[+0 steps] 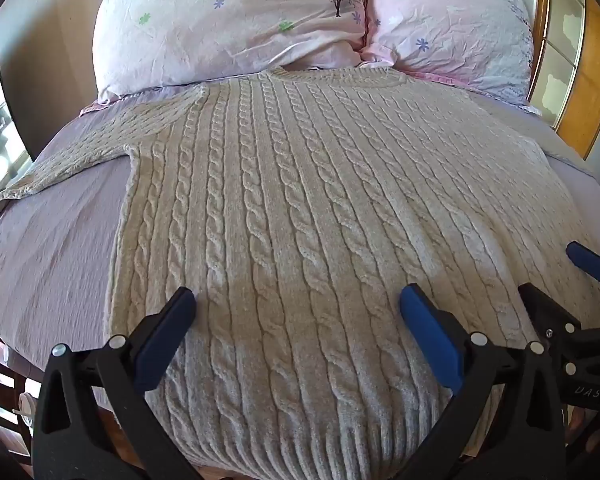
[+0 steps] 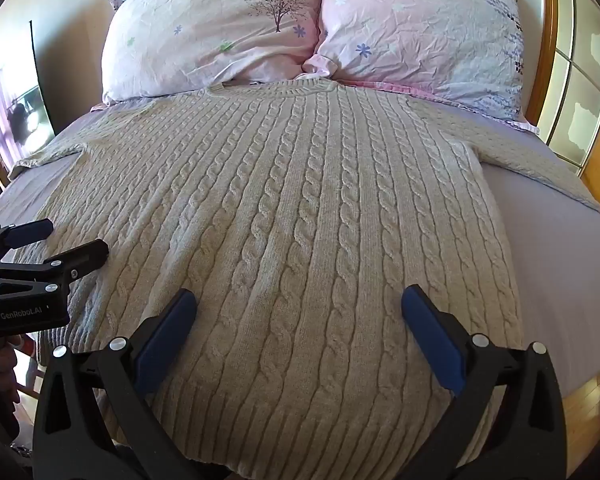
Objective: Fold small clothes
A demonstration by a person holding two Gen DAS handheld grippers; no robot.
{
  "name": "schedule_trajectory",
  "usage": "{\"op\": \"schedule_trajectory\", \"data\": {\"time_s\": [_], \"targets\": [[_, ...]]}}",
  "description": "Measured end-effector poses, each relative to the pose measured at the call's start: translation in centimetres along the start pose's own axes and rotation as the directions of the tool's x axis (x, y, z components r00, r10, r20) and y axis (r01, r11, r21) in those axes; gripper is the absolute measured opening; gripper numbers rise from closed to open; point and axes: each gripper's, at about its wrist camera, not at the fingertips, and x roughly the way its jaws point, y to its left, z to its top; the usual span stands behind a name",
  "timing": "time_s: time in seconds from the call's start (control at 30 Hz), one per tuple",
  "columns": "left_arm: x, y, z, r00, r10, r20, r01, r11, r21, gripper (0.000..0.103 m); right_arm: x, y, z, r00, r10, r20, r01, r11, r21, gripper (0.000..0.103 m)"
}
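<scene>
A: Progress check, quick. Where's the garment?

B: Cable-knit sweater (image 1: 300, 220) lies flat, front up, on the bed (image 1: 48, 248). Collar (image 2: 276, 87) at the far end, touching the two pillows (image 2: 216, 28). Ribbed hem (image 1: 300, 432) nearest the cameras, draped at the foot edge.

A: Any fold in yet?

B: None visible. Body is one smooth layer, left sleeve (image 1: 72, 152) spread out to its side, right sleeve (image 2: 540, 160) spread to the other. So I'd judge it as laid out, folding itself not started.

A: Tongs?

B: Left tongs (image 1: 298, 300) released, blue pads wide apart, hovering over the lower left of the sweater. Right tongs (image 2: 300, 300) likewise spread wide, over the lower right. Neither grips fabric. Each shows at the other view's edge, also apart.

A: Contact with the knit?

B: Can't tell; tips look just above it, near the hem.

A: What's left?

B: My read: everything. Sleeves in, sides in, then hem up toward collar. Thick knit, likely bulky at the folds, may spring back.

A: Stage?

B: Very start.
</scene>
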Motion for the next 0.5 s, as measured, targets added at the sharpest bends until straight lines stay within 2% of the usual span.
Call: {"op": "schedule_trajectory", "data": {"time_s": [0.5], "targets": [[-0.01, -0.01, -0.01, 1.000, 0.001, 0.002, -0.001, 1.000, 0.001, 0.101, 0.01, 0.00, -0.01, 1.000, -0.001, -0.002, 0.001, 1.000, -0.001, 0.102]]}}
